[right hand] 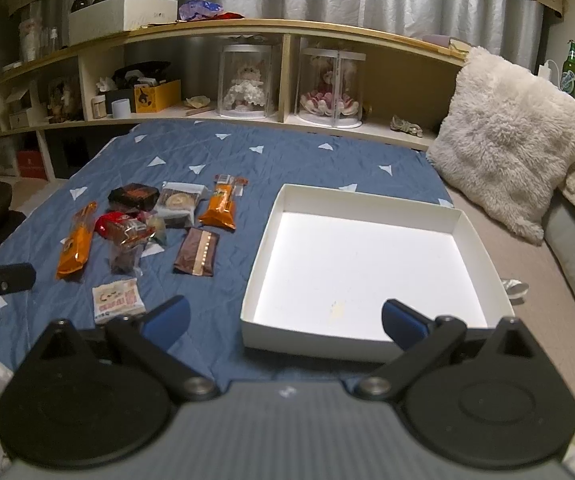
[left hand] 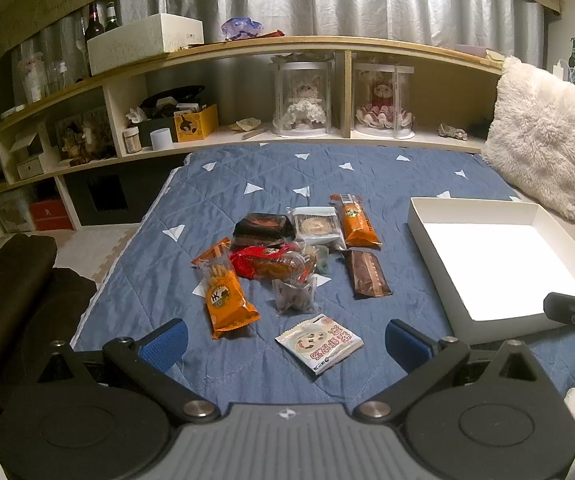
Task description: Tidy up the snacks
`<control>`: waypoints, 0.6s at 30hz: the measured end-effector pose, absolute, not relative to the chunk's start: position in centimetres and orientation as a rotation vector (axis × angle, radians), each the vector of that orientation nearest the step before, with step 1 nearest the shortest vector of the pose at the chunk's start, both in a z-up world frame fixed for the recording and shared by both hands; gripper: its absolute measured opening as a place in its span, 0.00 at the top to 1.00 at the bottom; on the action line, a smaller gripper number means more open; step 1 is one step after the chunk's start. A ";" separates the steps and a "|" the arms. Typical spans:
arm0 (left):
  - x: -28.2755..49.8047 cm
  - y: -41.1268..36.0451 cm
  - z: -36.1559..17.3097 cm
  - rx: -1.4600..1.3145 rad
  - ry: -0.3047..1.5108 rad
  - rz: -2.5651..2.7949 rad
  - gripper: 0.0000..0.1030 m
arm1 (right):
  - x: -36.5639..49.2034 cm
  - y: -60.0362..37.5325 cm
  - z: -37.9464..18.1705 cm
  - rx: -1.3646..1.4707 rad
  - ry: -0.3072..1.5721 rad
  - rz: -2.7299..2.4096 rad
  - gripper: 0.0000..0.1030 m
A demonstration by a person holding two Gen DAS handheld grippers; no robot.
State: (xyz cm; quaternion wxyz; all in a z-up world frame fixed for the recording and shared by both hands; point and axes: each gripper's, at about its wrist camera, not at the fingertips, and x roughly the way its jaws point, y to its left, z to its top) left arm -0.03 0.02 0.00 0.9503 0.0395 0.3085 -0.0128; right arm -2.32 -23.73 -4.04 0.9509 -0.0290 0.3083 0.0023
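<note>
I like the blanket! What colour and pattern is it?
The quilt is blue with small white triangles and diamond stitching, clearest in the left wrist view.

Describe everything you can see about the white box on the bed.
The white box is a shallow, square, open-topped tray that looks like cardboard, with low upright walls and a bright bare floor, apart from a faint yellowish mark near the front wall. It is empty. It lies flat on the blue quilt, right of the snack packets and apart from them. Nothing touches it. The right claw hovers open at its near edge.
</note>
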 end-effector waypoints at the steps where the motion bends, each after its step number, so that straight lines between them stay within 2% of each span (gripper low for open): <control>1: 0.0 0.0 0.0 0.080 0.628 -0.026 0.00 | -2.3 -23.7 -4.1 -0.059 0.627 0.004 0.00; 18: 0.0 0.0 0.0 0.078 0.630 -0.026 0.00 | -2.1 -23.7 -4.1 -0.062 0.633 0.005 0.00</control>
